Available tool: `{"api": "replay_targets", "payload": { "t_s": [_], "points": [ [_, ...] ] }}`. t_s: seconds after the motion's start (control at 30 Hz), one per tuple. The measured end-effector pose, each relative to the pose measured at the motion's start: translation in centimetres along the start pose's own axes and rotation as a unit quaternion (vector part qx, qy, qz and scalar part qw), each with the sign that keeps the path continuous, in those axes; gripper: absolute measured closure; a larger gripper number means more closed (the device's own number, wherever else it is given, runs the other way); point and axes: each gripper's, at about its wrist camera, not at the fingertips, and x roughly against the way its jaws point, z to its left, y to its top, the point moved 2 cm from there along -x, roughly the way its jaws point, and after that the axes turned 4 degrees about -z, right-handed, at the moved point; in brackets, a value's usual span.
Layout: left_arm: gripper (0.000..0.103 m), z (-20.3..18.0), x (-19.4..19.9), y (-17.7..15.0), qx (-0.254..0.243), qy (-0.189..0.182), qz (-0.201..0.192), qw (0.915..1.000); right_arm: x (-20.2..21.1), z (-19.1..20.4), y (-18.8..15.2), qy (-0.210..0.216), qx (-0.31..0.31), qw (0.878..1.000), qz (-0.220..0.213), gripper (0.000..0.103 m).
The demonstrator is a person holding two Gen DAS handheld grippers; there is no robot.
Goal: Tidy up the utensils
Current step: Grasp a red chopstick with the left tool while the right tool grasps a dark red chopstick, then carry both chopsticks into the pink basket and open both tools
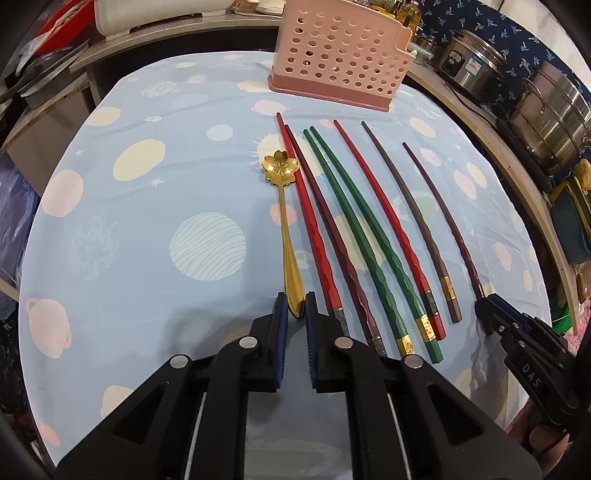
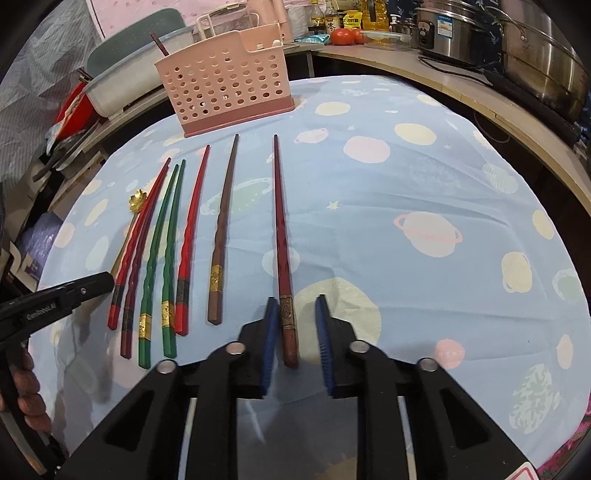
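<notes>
A golden flower-bowl spoon lies on the blue planet-print cloth, left of a row of several red, green and brown chopsticks. My left gripper is down at the spoon's handle end, and its blue pads press on the handle from both sides. My right gripper straddles the thick end of the dark red chopstick, the rightmost in the row, with a gap showing beside the stick. A pink perforated utensil holder stands behind the row with one dark chopstick sticking out of it.
Steel pots and a cooker stand on the counter to the right, with bottles and tomatoes behind. A grey basin sits behind the holder to the left. A hand holds the left gripper's grip.
</notes>
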Motion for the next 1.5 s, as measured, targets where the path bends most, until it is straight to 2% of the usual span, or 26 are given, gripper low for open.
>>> {"api": "replay_targets", "payload": {
  "t_s": [0.03, 0.33, 0.57, 0.7, 1.0, 1.23, 1.37, 1.5],
  "points": [
    [0.094, 0.0, 0.1, 0.0, 0.001, -0.001, 0.0, 1.0, 0.0, 0.0, 0.0, 0.001, 0.0, 1.0, 0.001, 0.094],
    [0.094, 0.2, 2.6, 0.2, 0.002, -0.002, -0.024, 0.9997, 1.8, 0.3, 0.2, 0.013, -0.001, 1.0, -0.018, 0.096],
    [0.097, 0.1, 6.0, 1.8, 0.003, -0.007, -0.062, 0.998, 4.9, 0.5, 1.9, 0.029, -0.011, 0.998, -0.058, 0.096],
    [0.102, -0.2, 7.9, 3.1, 0.001, -0.01, -0.087, 0.9961, 6.7, 0.5, 3.3, 0.037, -0.017, 0.996, -0.083, 0.096],
    [0.103, -1.0, 10.3, 6.8, -0.008, -0.008, -0.132, 0.9911, 10.0, 1.1, 7.4, 0.05, -0.013, 0.989, -0.142, 0.096],
    [0.103, -1.4, 11.7, 9.5, -0.014, -0.004, -0.152, 0.9883, 11.2, 0.9, 10.7, 0.063, -0.021, 0.984, -0.168, 0.096],
    [0.103, -1.7, 12.9, 12.3, -0.022, 0.0, -0.168, 0.9855, 12.4, 1.1, 14.3, 0.066, -0.013, 0.978, -0.197, 0.096],
    [0.102, -2.4, 14.6, 16.5, -0.032, 0.004, -0.202, 0.9789, 13.0, 1.3, 18.7, 0.071, -0.007, 0.972, -0.223, 0.096]
  ]
}}
